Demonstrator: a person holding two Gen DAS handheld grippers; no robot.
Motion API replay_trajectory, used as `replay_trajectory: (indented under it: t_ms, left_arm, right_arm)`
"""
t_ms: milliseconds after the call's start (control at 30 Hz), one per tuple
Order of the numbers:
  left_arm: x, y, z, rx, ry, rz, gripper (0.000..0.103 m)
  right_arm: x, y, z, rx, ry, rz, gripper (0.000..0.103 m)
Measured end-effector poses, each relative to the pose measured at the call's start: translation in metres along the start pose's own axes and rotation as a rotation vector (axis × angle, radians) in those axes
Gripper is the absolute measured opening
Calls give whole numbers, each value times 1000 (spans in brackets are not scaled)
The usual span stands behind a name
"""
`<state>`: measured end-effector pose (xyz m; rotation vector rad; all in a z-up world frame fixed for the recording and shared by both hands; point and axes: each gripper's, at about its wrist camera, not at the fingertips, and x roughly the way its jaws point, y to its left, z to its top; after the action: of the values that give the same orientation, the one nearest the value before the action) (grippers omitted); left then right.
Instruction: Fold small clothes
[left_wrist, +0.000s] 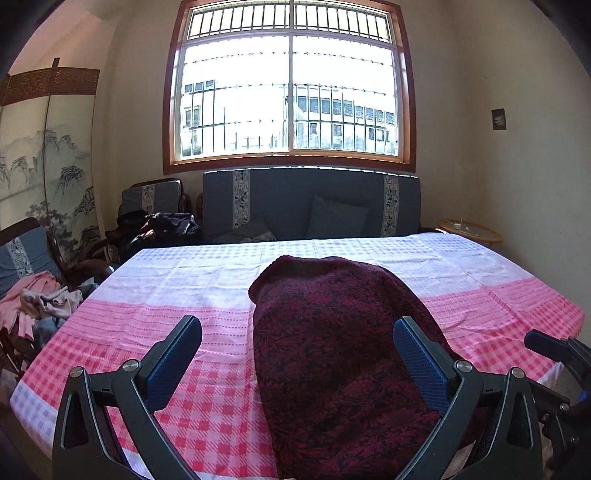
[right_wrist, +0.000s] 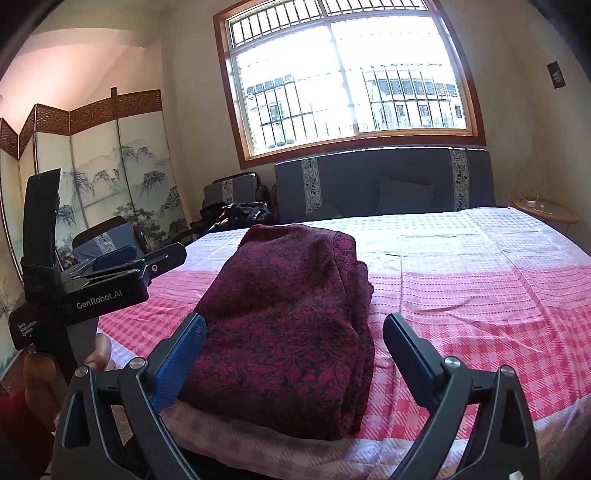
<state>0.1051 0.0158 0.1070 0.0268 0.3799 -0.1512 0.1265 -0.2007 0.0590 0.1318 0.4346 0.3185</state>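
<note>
A counter (left_wrist: 480, 295) under a pink-and-white checked cloth (left_wrist: 184, 314) carries one folded dark-red patterned garment (left_wrist: 332, 350) near its front edge.

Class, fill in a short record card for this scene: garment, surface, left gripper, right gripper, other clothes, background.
garment: dark red patterned garment, folded into a long bundle, lying flat
surface: pink and white checked cloth over the table
left gripper: open, holding nothing
right gripper: open, holding nothing
other clothes: pink pile on a chair at left
background: barred window, dark sofa, painted folding screen
</note>
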Motion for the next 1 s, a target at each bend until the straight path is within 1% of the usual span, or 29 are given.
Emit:
replay_trajectory:
  t_ms: [133,333,633,800,900,1000]
  left_arm:
    - [-1,-2,-2,6,0,-14,103]
    - [2,-8,-5,24,17,-11,103]
    - [5,-6,-8,11,35,-22,103]
    - [9,-6,-10,13,51,-16,103]
    - [11,-7,-13,23,67,28,103]
    - [14,-7,-16,30,85,8,103]
  right_arm:
    - [1,1,1,-7,0,0,96]
    - [2,3,0,-12,4,-7,97]
    - [3,2,-1,-12,13,-13,98]
    - [7,2,-1,-17,28,-19,98]
    - [8,3,-2,-19,34,-20,98]
    - [9,3,-2,-19,37,-20,98]
